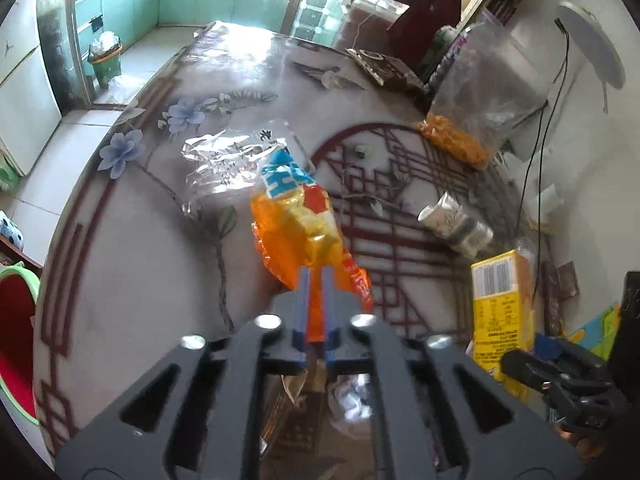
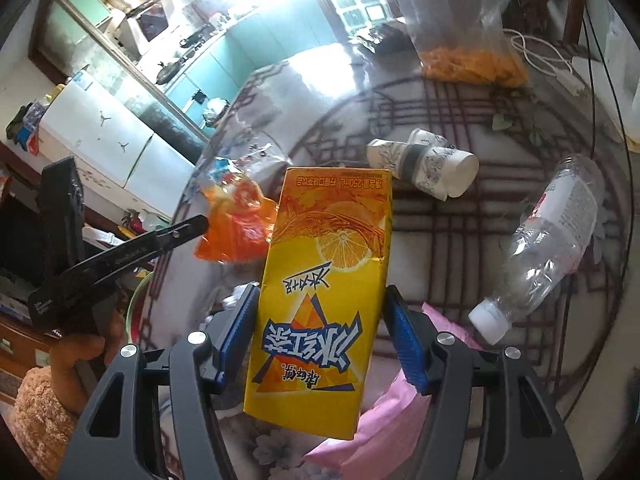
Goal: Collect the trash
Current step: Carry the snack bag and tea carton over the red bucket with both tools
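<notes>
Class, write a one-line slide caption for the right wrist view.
Right gripper clamps a yellow iced-tea carton above a patterned table where a clear plastic bottle lies.

One crinkled orange-and-yellow plastic snack wrapper (image 1: 294, 224) sits mid-frame in the left wrist view, with one crumpled clear cellophane wrapper (image 1: 218, 164) just upper left of it. One yellow cardboard drink carton (image 2: 324, 300) fills the centre of the right wrist view. One clear plastic bottle with a white cap (image 2: 548, 244) lies at right, one stack of white patterned paper cups (image 2: 424, 164) above centre, one clear bag of orange snacks (image 2: 464, 32) at top, and one pink plastic packet (image 2: 384, 416) at bottom.
</notes>
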The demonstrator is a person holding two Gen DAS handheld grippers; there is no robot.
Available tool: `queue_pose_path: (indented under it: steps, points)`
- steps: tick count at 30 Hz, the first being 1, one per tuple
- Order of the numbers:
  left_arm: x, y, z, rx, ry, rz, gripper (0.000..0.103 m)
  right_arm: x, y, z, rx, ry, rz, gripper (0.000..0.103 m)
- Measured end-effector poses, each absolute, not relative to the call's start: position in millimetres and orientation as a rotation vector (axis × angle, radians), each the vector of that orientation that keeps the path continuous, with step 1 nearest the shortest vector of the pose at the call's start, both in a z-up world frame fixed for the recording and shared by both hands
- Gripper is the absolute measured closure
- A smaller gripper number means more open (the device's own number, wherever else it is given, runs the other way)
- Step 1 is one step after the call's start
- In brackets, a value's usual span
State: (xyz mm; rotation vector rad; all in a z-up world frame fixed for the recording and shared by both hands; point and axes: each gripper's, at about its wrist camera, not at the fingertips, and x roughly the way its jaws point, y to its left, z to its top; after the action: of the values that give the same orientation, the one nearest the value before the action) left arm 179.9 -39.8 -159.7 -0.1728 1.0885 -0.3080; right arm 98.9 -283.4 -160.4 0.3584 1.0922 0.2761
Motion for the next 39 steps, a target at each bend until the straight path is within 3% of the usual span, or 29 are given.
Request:
queue_pose_path:
  steps: [1, 2, 7, 11, 12, 13, 14, 17, 26, 39]
  points:
    - [180, -41, -161, -0.151, 1.092, -0.284, 0.027, 95, -283, -158, 0.356, 1.090, 0.275, 0.042]
    - [180, -42, -163, -0.145, 1.081, -0.260, 0.011, 93, -283, -158, 0.356, 1.089, 0.272, 0.042]
    - [199, -46, -180, -0.130, 1.113, -0.173, 0.008, 86, -290, -156, 0.359, 1.090, 0.249, 0.042]
    - [217, -37, -213, -0.239, 1.241, -0.077, 0.011, 82, -294, -154, 0.364, 1.084, 0.239, 0.042]
    - [218, -34, -219, -0.273, 1.252, -0.076, 0.019, 81, -296, -154, 0.366, 1.083, 0.234, 0.042]
    - [219, -32, -223, -0.298, 1.263, -0.089, 0.044, 79, -297, -154, 0.367, 1.083, 0.232, 0.042]
    - [217, -30, -222, -0.311, 1.251, -0.101, 0.054, 78, -298, -153, 0.370, 1.082, 0.229, 0.042]
    - [212, -27, -210, -0.299, 1.221, -0.119, 0.063, 77, -298, -148, 0.374, 1.070, 0.230, 0.042]
    - [136, -14, -100, -0.109, 0.900, -0.163, 0.065, 77, -262, -116, 0.308, 0.975, 0.303, 0.042]
    - [75, 29, -56, -0.169, 0.833, -0.137, 0.064, 64, -199, -71, 0.182, 0.847, 0.372, 0.042]
